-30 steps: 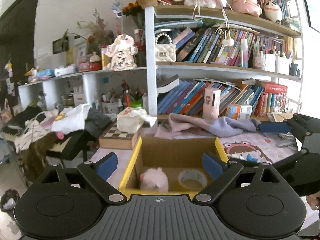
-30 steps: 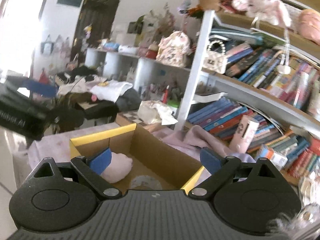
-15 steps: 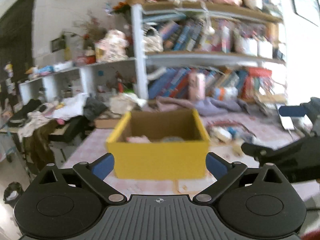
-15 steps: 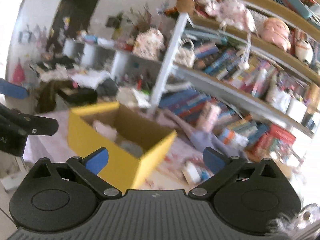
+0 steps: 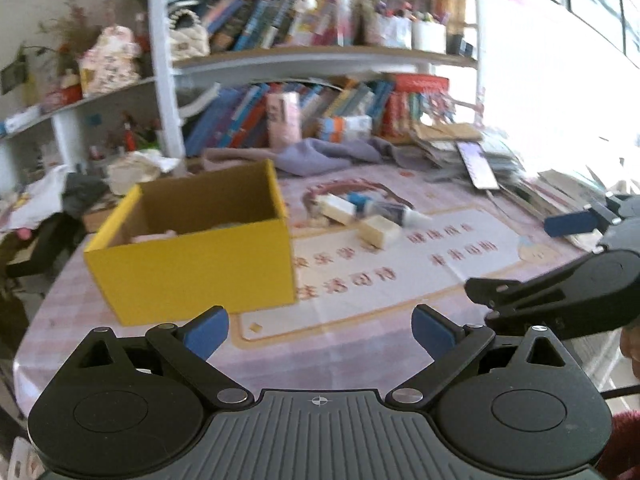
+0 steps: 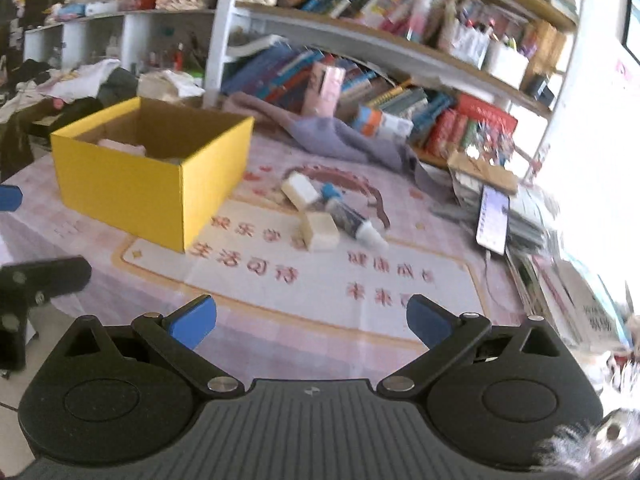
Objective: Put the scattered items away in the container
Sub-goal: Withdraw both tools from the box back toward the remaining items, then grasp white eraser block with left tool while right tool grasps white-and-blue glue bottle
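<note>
Inside yellow box (image 6: 132,184), contents mostly hidden, blurred

You pulled both grippers back from the yellow box (image 5: 192,264). A second ago the left gripper (image 5: 320,330) and the right gripper (image 6: 311,322) hovered right over its open top, looking down at the pink plush and the tape roll inside. Half a second ago the box's outer wall came into sight. Now the box sat farther off and to the left in both views, and the counter (image 5: 360,344) with its printed mat, two pale blocks (image 6: 320,231) and a tube (image 6: 352,220) came into view. The frames turned blurry.
</note>
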A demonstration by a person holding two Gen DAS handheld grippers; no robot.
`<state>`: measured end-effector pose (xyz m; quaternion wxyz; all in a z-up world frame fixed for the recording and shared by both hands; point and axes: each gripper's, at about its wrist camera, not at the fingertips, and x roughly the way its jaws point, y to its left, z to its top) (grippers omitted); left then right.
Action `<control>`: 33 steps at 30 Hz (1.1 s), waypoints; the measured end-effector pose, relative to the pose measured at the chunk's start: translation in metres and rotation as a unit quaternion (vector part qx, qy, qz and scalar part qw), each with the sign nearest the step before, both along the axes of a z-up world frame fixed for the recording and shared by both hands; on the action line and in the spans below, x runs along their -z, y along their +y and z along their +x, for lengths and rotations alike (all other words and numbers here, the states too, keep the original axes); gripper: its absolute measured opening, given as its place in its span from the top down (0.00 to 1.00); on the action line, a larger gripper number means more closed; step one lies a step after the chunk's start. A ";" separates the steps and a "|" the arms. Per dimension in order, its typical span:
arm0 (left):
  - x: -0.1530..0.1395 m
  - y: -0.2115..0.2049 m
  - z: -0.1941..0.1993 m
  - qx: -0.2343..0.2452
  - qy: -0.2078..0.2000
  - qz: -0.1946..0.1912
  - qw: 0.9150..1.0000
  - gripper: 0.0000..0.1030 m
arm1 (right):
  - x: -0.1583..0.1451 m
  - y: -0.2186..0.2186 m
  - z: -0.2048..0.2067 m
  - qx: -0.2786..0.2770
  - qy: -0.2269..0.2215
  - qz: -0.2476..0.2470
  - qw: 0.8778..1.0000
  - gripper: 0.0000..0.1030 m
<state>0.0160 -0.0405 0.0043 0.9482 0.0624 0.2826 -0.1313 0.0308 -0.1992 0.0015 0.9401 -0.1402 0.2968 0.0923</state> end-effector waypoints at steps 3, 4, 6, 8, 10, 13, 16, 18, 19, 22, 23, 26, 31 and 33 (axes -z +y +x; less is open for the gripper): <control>0.004 -0.007 0.004 0.017 0.011 0.002 1.000 0.03 | 0.002 -0.007 0.000 0.005 0.009 0.006 1.000 0.00; 0.005 -0.009 0.005 0.020 0.014 0.001 1.000 0.03 | 0.004 -0.009 0.000 0.007 0.013 0.007 1.000 0.00; 0.007 -0.013 0.008 0.025 0.020 -0.005 0.999 0.03 | 0.004 -0.014 0.003 0.014 0.021 0.009 1.000 0.00; 0.009 -0.016 0.012 0.028 0.027 -0.010 0.999 0.03 | 0.004 -0.019 0.006 0.020 0.027 0.011 0.999 0.00; 0.011 -0.021 0.016 0.033 0.032 -0.014 0.999 0.03 | 0.005 -0.025 0.011 0.028 0.032 0.013 0.999 0.00; 0.011 -0.028 0.024 0.041 0.031 -0.015 0.999 0.03 | 0.007 -0.033 0.018 0.039 0.038 0.016 0.998 0.01; 0.011 -0.036 0.032 0.051 0.030 -0.016 0.998 0.03 | 0.008 -0.040 0.026 0.046 0.040 0.016 0.998 0.01; 0.013 -0.042 0.039 0.056 0.033 -0.015 0.998 0.03 | 0.009 -0.044 0.033 0.048 0.041 0.015 0.998 0.01; 0.014 -0.045 0.043 0.058 0.035 -0.015 0.998 0.03 | 0.010 -0.047 0.037 0.048 0.042 0.015 0.998 0.01; 0.016 -0.055 0.055 0.065 0.041 -0.016 0.997 0.03 | 0.012 -0.054 0.049 0.051 0.048 0.014 0.997 0.01; 0.017 -0.059 0.060 0.067 0.044 -0.016 0.997 0.03 | 0.013 -0.057 0.053 0.052 0.049 0.015 0.997 0.01; 0.021 -0.072 0.074 0.073 0.052 -0.011 0.996 0.03 | 0.016 -0.067 0.067 0.057 0.057 0.016 0.997 0.03; 0.025 -0.096 0.101 0.084 0.057 -0.007 0.995 0.03 | 0.022 -0.085 0.100 0.053 0.074 0.025 0.996 0.11; 0.027 -0.104 0.113 0.081 0.060 -0.002 0.995 0.03 | 0.023 -0.092 0.116 0.047 0.080 0.032 0.995 0.16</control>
